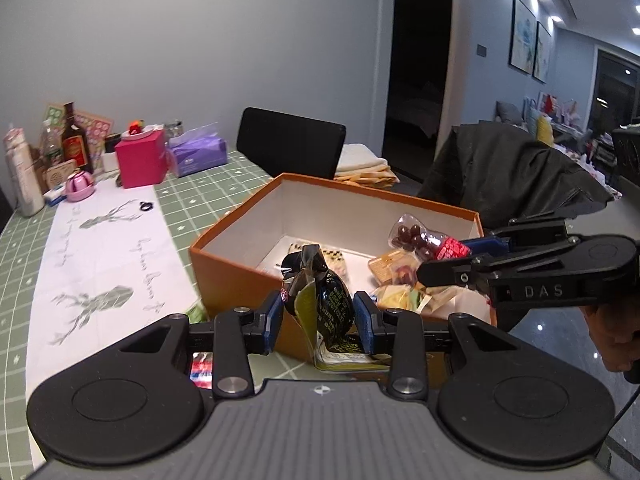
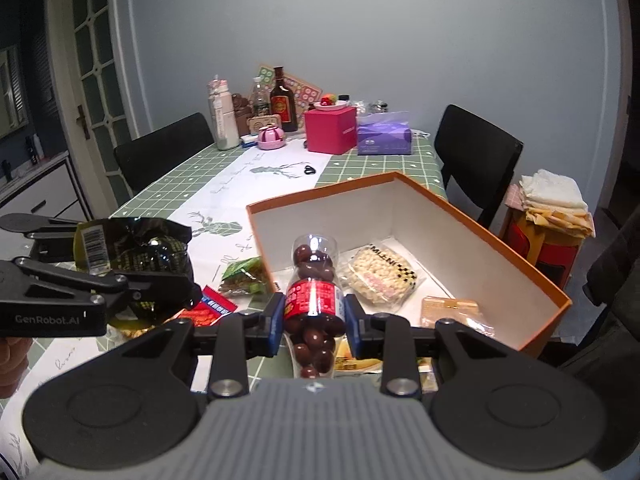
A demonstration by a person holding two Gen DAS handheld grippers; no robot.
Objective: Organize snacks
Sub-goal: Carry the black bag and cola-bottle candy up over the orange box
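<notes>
L gripper [image 1: 318, 322]: jaws clamped on a black-and-green snack pouch [image 1: 324, 304], held upright just in front of the near wall of the orange box [image 1: 236, 276]; pouch top reaches above the box rim. In the R wrist view the same pouch [image 2: 132, 256] sits at left, above the surface, w/ a barcode showing.

R gripper [image 2: 314, 316]: jaws clamped on a small clear bottle of chocolate balls [image 2: 314, 280], red label at the grip, neck pointing fwd toward the box [image 2: 516, 248]. From the L wrist view the bottle [image 1: 416, 236] is over the box's right side.

Beside the box on the surface: green snack bag [image 2: 242, 276] and red packet [image 2: 212, 308], both outside, near the box's left wall.

Inside the box: puffed-rice bar pack [image 2: 380, 276] on the floor, tan wrapped snack [image 2: 452, 308] nearer the right wall, yellowish packets [image 1: 400, 296] under the R gripper.

Far end of the green checked surface [image 2: 180, 176]: pink box [image 2: 330, 132], purple tissue pack [image 2: 384, 138], dark bottle [image 2: 283, 100], white bottle [image 2: 222, 120]. Black chair [image 2: 476, 156] behind.
</notes>
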